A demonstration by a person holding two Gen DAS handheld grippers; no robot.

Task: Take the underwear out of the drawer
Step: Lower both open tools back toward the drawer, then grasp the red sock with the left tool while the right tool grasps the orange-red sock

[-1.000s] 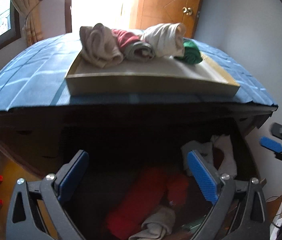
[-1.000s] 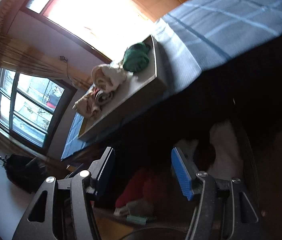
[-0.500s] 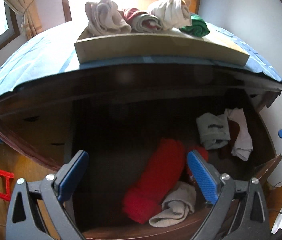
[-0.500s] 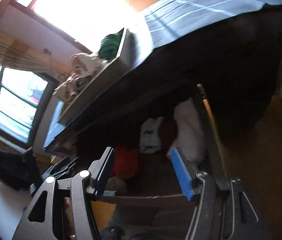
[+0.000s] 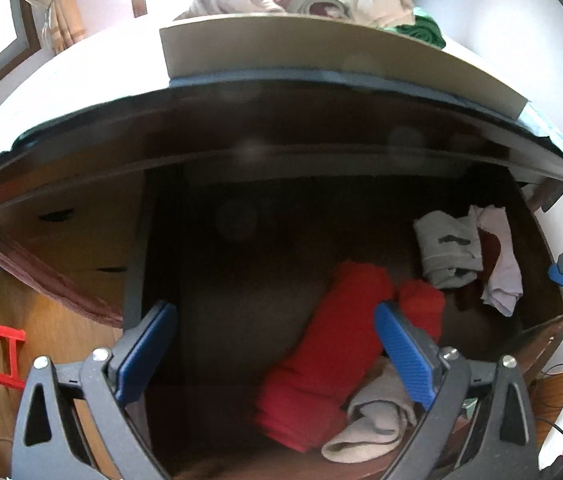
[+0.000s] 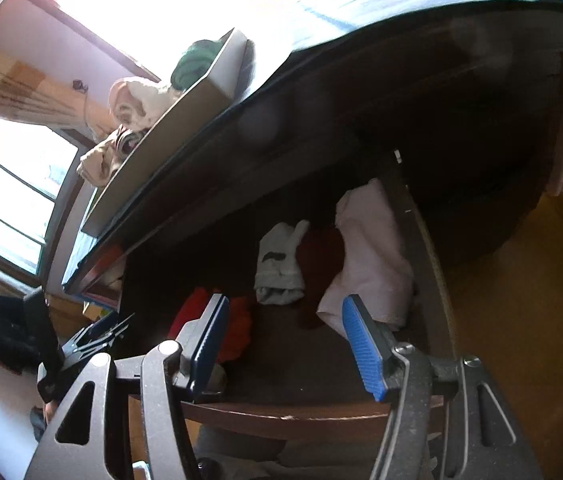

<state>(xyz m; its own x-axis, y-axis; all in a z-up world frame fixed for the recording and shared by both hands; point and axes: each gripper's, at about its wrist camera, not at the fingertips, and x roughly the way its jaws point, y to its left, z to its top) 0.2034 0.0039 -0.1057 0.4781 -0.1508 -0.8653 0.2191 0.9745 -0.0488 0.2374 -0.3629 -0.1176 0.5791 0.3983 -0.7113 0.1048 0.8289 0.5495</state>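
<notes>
Both grippers, left [image 5: 275,354] and right [image 6: 285,344], spread and empty, are being lowered closer over the drawer [image 5: 543,324], its red underwear [image 5: 333,356] now looming larger.

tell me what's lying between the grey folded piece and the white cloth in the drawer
A dark red garment sits between the grey folded piece and the white cloth. The right wrist view shows it best; the left wrist view shows it too.

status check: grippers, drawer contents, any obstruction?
Left gripper and right gripper open, empty, above the open drawer. Red roll, grey piece, white piece inside, untouched. Nothing in the way.
</notes>
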